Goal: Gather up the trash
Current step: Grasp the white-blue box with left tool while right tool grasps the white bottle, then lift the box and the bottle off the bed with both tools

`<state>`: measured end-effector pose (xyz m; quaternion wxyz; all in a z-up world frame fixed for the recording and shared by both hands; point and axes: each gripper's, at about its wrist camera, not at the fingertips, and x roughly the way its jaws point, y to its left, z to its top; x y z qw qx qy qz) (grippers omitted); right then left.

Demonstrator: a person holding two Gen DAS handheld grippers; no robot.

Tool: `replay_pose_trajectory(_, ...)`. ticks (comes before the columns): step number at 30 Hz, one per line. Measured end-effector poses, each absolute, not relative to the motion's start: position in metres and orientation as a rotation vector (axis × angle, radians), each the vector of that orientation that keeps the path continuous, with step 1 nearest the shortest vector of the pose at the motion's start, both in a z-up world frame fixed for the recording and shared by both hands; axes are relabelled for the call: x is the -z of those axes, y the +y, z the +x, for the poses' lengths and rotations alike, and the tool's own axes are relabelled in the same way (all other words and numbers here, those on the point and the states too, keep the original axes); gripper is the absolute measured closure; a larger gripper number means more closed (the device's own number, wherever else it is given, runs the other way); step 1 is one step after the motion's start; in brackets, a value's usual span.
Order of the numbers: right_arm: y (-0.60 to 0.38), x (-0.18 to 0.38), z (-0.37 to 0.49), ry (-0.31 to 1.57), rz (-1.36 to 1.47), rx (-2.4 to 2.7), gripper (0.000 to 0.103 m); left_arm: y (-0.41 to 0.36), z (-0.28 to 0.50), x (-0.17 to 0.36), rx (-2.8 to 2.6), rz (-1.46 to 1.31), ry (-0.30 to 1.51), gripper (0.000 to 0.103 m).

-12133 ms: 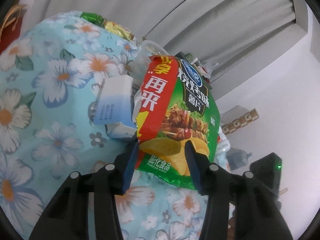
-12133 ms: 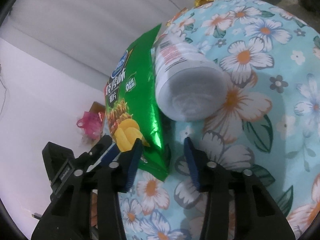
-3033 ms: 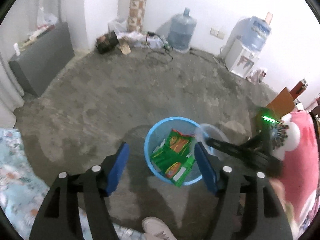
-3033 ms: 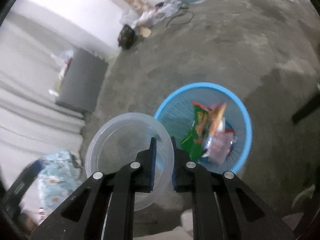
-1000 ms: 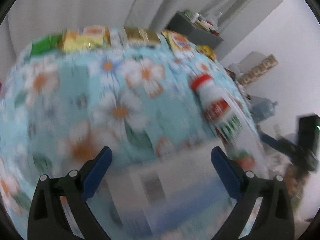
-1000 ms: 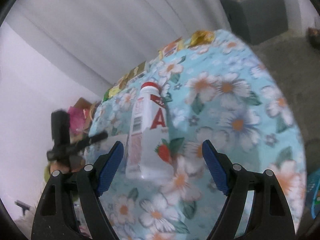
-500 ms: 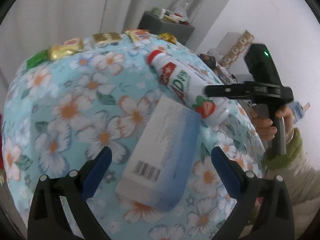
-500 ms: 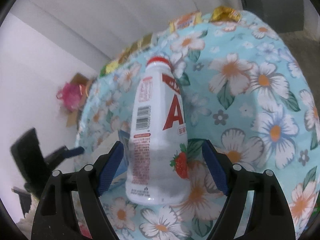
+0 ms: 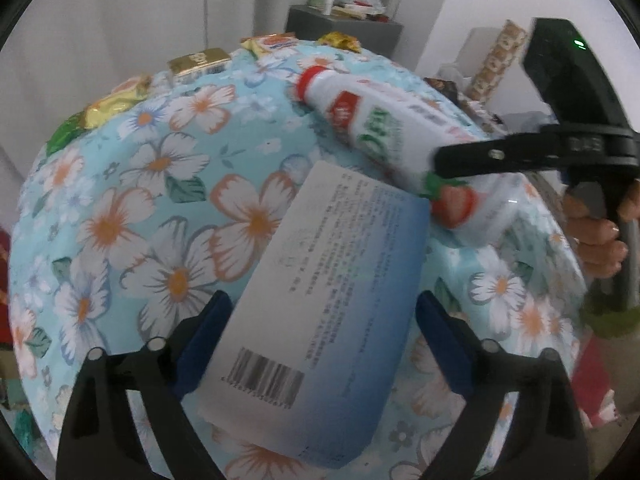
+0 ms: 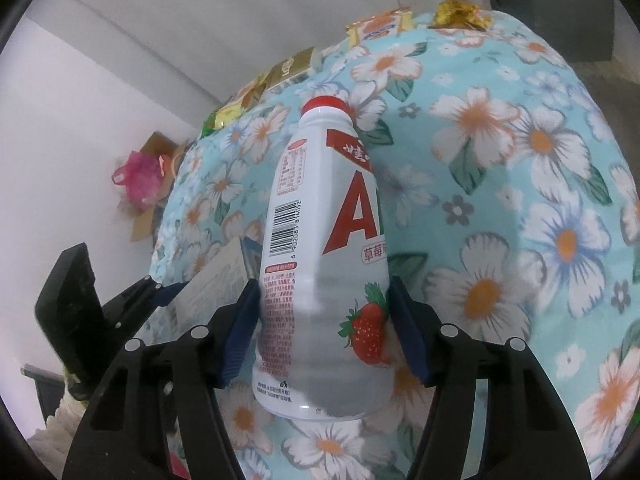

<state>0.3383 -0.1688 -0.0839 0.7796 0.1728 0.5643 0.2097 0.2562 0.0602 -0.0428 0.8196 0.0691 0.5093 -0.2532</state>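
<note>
right hand-held gripper [image 10: 324, 320]: closing round milk bottle [image 10: 320, 264] | left hand-held gripper [image 9: 320, 344]: closing round white box [image 9: 320, 320], moved closer | both nearly grabbed

Left gripper [image 9: 320, 344] is angled steeply down, jaws wide and closing; the white-blue carton [image 9: 320, 320] sits between them, left pad apparently at its edge, right pad clear of it. Right gripper [image 10: 324, 320] is angled down, jaws closing on the lower body of the strawberry drink bottle [image 10: 320, 260], both pads seen against its sides. The person's hand [image 9: 596, 236] is wrapped round the right gripper's handle.
</note>
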Motion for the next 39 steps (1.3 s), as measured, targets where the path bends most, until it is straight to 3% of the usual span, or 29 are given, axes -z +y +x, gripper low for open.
replay_pose_trajectory(11,-0.230,0.079,0.258,1.190,0.500,-0.397,0.044,0.042,0.214,0.035,0.523,0.170,1.061,0.023)
replay_pose_trajectory(20,-0.254,0.081,0.171,1.181,0.574,-0.333,0.043,0.025,0.141,0.034,0.596,0.116,1.124,0.023)
replay_pose_trajectory(22,-0.253,0.079,0.166,1.186,0.564,-0.328,0.043,0.023,0.133,0.032,0.598,0.109,1.114,0.023)
replay_pose_trajectory(24,-0.249,0.077,0.167,1.188,0.541,-0.322,0.042,0.020,0.132,0.029,0.613,0.094,1.088,0.016)
replay_pose_trajectory(28,-0.244,0.074,0.176,1.185,0.508,-0.312,0.035,0.012,0.138,0.032,0.616,0.106,1.077,0.015)
replay_pose_trajectory(39,-0.239,0.086,0.197,1.205,0.488,-0.302,0.035,-0.003,0.148,0.049,0.561,0.203,1.064,0.015)
